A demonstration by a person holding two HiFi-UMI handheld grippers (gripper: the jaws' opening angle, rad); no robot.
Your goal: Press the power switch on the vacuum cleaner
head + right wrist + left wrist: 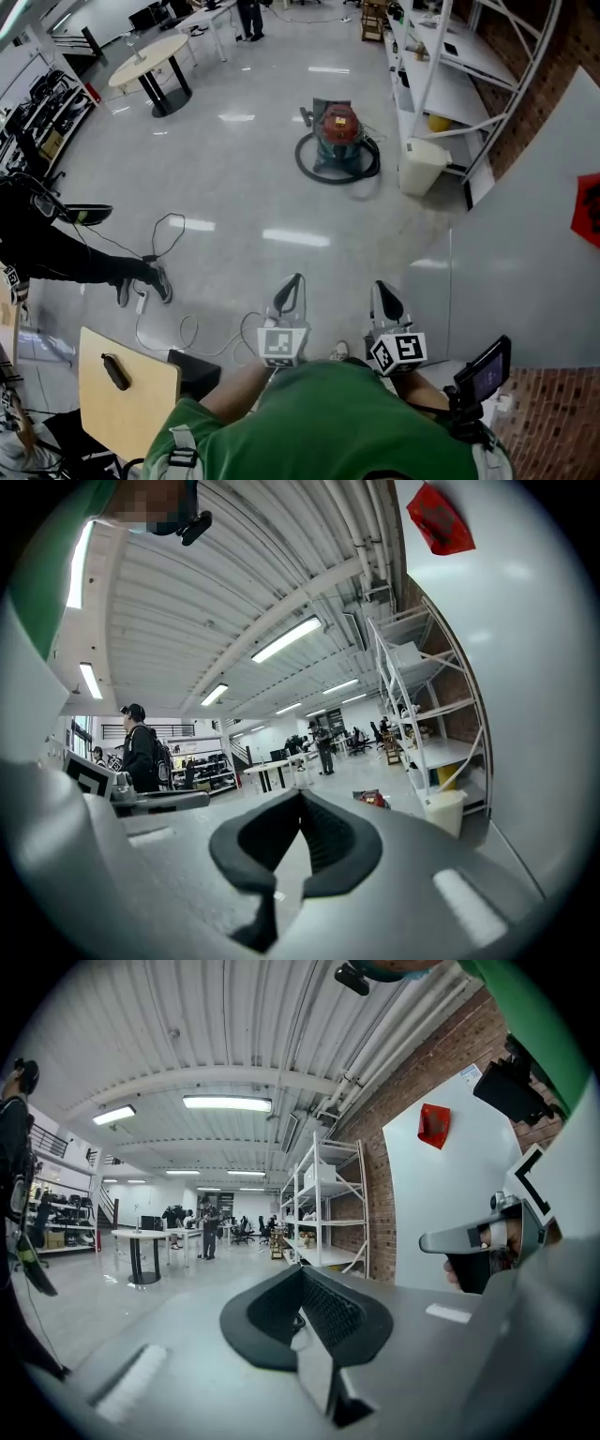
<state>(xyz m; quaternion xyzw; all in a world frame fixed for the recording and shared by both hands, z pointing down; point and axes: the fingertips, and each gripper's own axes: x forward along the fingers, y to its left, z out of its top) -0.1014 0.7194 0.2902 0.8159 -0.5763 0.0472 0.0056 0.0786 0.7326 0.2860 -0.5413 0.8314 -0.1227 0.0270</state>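
Note:
The vacuum cleaner [337,137] stands far ahead on the grey floor, a red-topped teal drum with a black hose coiled round its base. In the right gripper view the vacuum cleaner [373,799] shows as a small red shape just past the jaws. It does not show in the left gripper view. My left gripper [290,289] and right gripper [385,298] are held side by side close to my body, well short of it. Both point forward. The left gripper [302,1271] and right gripper [300,795] have their jaws together with nothing between them.
A white bin [421,166] stands right of the vacuum beside white shelving [450,84]. A white wall panel [525,253] runs along the right. At the left are a person in black [56,253], a loose cable [169,234] and a wooden chair [127,389]. A round table [150,58] stands far left.

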